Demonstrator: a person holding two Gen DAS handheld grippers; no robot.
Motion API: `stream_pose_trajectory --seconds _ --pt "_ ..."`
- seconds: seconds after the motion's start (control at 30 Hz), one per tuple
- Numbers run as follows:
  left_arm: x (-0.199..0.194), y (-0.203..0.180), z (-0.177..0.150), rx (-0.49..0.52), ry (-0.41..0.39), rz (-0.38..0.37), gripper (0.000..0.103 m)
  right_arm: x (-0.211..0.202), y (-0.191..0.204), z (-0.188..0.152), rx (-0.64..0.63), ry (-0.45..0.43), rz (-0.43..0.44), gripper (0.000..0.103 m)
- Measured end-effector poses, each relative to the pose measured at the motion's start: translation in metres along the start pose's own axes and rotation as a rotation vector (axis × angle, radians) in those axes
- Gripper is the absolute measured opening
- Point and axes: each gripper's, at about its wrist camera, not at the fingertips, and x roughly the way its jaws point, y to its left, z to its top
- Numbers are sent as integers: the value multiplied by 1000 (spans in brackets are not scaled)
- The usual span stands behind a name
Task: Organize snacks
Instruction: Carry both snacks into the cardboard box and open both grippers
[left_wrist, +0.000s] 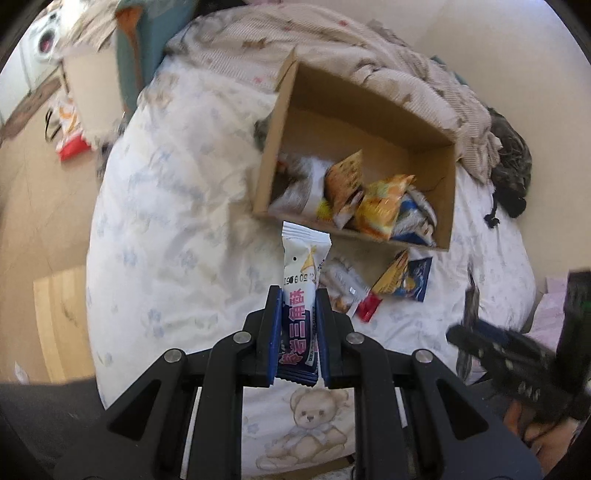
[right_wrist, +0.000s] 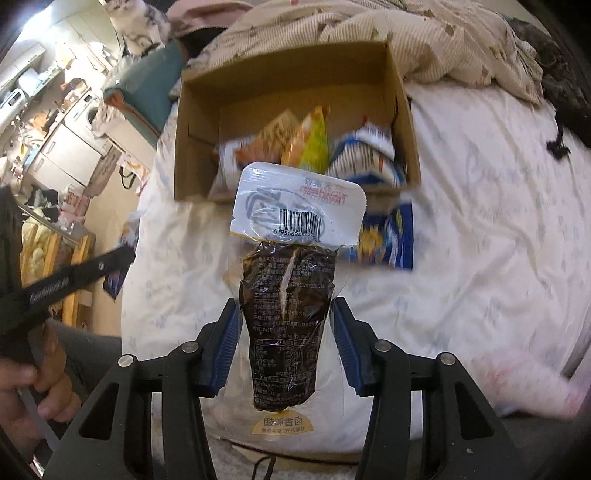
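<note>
An open cardboard box (left_wrist: 452, 192) lies on the bed with several snack packets (left_wrist: 380, 206) inside. My left gripper (left_wrist: 297, 306) is shut on a white and blue snack bar (left_wrist: 301, 269), held above the bed just short of the box's near wall. A few loose packets (left_wrist: 404, 278) lie on the sheet beside the box. In the right wrist view my right gripper (right_wrist: 286, 314) is shut on a clear pouch of dark braised snack (right_wrist: 288, 295), held in front of the same box (right_wrist: 408, 122). A blue packet (right_wrist: 391, 236) lies by the box.
The bed has a white patterned sheet (left_wrist: 177, 206) and a rumpled beige blanket (left_wrist: 369, 48) behind the box. A dark cloth (left_wrist: 511, 166) lies at the right. A cat (right_wrist: 138, 26) sits on furniture at the back left. A bag (left_wrist: 70, 129) lies on the floor.
</note>
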Motion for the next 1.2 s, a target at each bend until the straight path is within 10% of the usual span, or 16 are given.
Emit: stream_pose_trajectory --seconds 0.57,1.2 --pt "45 -62 102 188 -132 115 14 47 -46 104 108 -95 67 52" --pt "88 -57 117 193 -143 125 15 109 -64 157 187 2 101 59"
